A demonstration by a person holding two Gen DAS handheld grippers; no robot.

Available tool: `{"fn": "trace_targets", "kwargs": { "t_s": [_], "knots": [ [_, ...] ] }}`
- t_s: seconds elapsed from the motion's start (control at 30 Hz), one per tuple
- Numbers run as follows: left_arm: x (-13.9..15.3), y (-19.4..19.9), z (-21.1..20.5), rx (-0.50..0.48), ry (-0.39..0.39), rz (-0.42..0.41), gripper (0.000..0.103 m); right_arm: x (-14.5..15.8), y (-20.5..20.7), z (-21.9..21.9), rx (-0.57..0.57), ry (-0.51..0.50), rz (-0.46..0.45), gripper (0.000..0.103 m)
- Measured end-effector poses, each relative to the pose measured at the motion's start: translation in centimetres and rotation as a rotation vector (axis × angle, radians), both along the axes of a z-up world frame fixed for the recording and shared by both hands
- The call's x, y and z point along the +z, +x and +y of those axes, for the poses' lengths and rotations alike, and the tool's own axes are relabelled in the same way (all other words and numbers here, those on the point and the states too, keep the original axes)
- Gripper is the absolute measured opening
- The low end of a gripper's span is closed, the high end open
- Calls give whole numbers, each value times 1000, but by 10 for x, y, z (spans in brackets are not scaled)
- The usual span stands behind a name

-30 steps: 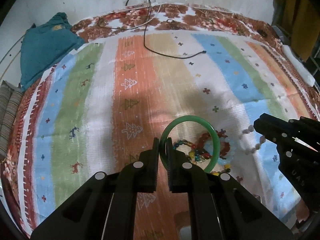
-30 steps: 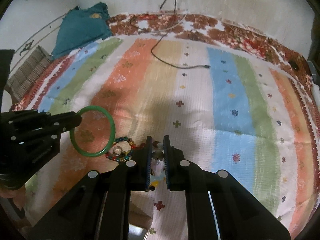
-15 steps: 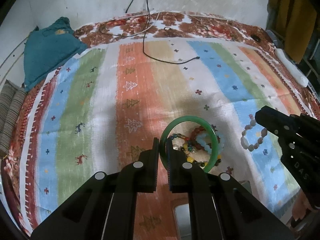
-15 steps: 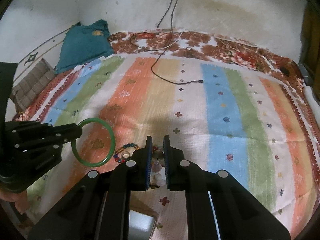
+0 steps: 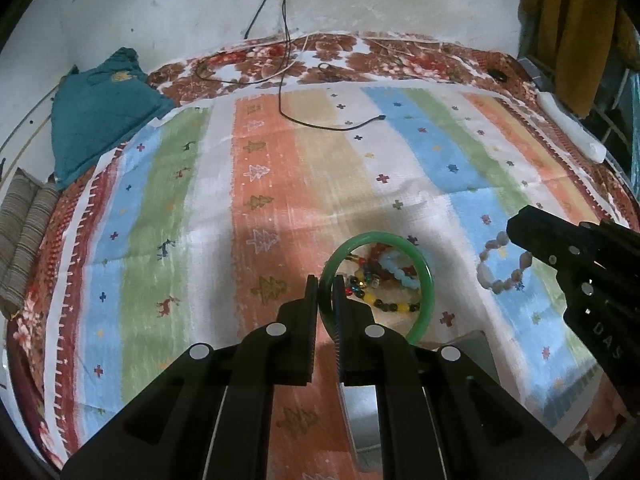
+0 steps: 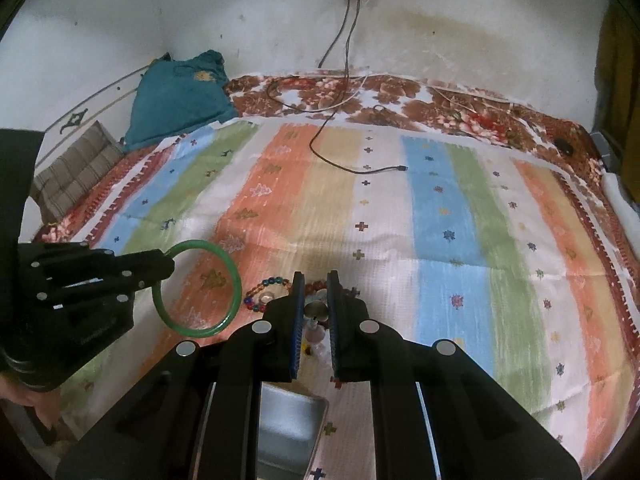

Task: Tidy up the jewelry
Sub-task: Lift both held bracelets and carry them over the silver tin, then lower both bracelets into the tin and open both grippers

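My left gripper [image 5: 327, 288] is shut on a green bangle [image 5: 428, 280] and holds it above the striped cloth; the left gripper [image 6: 166, 266] and the bangle [image 6: 234, 276] also show in the right wrist view. My right gripper [image 6: 315, 280] is shut on a pale stone-bead bracelet [image 6: 316, 312], which hangs from its tip in the left wrist view [image 5: 498, 280]. A pile of colourful bead bracelets [image 5: 380, 280] lies on the cloth below the bangle, also seen in the right wrist view [image 6: 268, 286]. A grey metal tray [image 6: 292, 428] lies near the front edge under both grippers.
A striped cloth [image 5: 280, 168] covers a bed with a floral sheet [image 5: 360, 56]. A black charging cable [image 5: 340, 126] runs from the wall onto the cloth. A teal cushion [image 5: 100, 100] and a striped pillow [image 5: 24, 232] sit at the left.
Both grippers have risen and drawn back from the pile, each carrying its piece. The grey tray has come into view beneath them.
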State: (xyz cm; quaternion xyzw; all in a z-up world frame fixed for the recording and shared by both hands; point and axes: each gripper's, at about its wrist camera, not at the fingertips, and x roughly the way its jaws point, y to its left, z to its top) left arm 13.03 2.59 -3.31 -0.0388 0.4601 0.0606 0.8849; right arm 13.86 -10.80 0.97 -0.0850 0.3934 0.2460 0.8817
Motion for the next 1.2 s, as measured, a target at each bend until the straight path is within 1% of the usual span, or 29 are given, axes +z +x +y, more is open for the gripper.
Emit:
{"fn": "trace_targets", "kwargs": {
  "t_s": [0.37,0.47,0.77,1.1,1.2],
  "knots": [
    [3,-26,-10,-5,-13,-20,7,2,-26,-9,7,-17,-11,12],
    [-1,-31,-10,2,-13,-7,7,5,-32,-11,13,-8,-15,12],
    [0,-48,-16,4,-19,-16,7,1,-51,-18,24,-3,13,12],
    [-1,-61,-25,-9,-14,-17,7,0,-71,-21,65,0,27,12],
    [-3,-62,-27,-16,-17,-10,7,-2,-72,-20,71,5,54,12]
  ]
}}
